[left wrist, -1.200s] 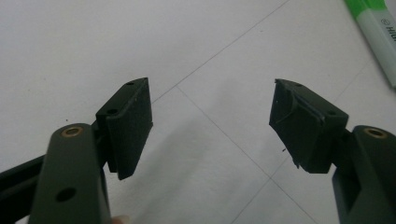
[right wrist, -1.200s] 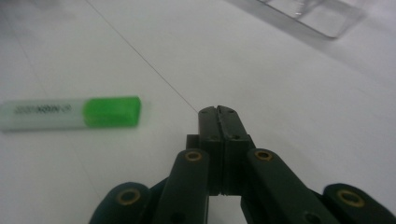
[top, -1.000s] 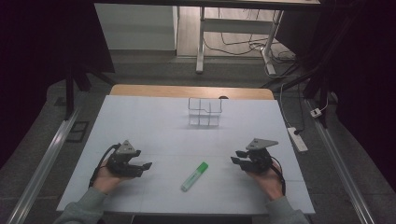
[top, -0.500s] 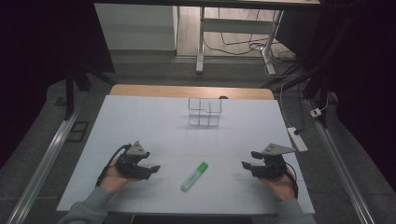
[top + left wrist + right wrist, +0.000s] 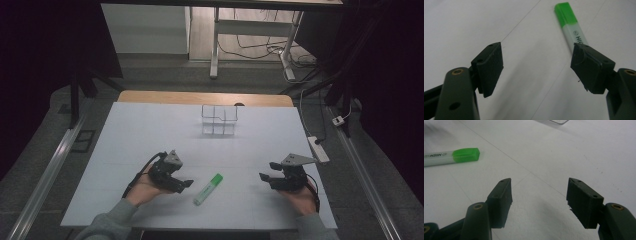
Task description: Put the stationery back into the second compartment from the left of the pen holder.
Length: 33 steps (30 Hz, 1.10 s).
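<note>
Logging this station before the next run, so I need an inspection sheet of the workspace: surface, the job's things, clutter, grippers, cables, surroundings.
Surface: white table top, bare wooden strip at its far edge.
Job's things: green-capped highlighter lies flat near the front edge, between the grippers, touching neither; clear compartment organiser stands toward the far edge.
Clutter: nothing seen.
Grippers: left gripper open, jaws pointing at the highlighter and just opened further; right gripper open, nothing between its jaws.
Cables: one trails from each gripper; power strip at the table's right edge; loose cables on the floor beyond.
Surroundings: dark room, metal rails on both sides, desk legs behind.
</note>
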Motion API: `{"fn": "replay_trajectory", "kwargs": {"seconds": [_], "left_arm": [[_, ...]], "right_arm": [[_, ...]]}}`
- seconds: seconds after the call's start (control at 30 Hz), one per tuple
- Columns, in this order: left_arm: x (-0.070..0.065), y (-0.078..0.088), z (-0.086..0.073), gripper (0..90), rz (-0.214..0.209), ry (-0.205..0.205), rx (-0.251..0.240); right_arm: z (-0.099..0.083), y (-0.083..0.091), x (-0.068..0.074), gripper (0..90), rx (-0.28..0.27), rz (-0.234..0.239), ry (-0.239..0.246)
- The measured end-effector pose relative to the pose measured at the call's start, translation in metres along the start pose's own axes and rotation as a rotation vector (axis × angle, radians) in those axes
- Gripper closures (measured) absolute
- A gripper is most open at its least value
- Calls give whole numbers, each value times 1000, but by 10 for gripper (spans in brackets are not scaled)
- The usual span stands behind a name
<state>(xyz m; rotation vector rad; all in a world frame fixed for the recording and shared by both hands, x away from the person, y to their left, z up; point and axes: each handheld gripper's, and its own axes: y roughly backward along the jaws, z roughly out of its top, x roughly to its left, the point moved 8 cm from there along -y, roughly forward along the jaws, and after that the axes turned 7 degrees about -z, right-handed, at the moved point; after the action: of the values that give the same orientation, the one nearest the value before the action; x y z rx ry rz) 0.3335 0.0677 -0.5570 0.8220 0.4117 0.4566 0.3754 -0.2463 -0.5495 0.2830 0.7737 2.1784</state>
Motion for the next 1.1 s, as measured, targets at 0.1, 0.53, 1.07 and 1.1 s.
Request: {"fn": "replay_trajectory", "kwargs": {"seconds": [0.1, 0.53, 1.07, 1.1], "left_arm": [[-6, -12, 13, 256, -9, -20, 28], [-20, -42, 38, 289, -83, -35, 72], [-29, -69, 51, 344, -77, -61, 125], [-29, -70, 51, 351, -76, -65, 128]], "right_arm": [[0, 0, 0, 369, 3, -4, 1], [-2, -1, -1, 362, 16, -11, 1], [-3, -2, -1, 362, 21, -13, 8], [-3, -2, -1, 362, 19, -15, 8]]}}
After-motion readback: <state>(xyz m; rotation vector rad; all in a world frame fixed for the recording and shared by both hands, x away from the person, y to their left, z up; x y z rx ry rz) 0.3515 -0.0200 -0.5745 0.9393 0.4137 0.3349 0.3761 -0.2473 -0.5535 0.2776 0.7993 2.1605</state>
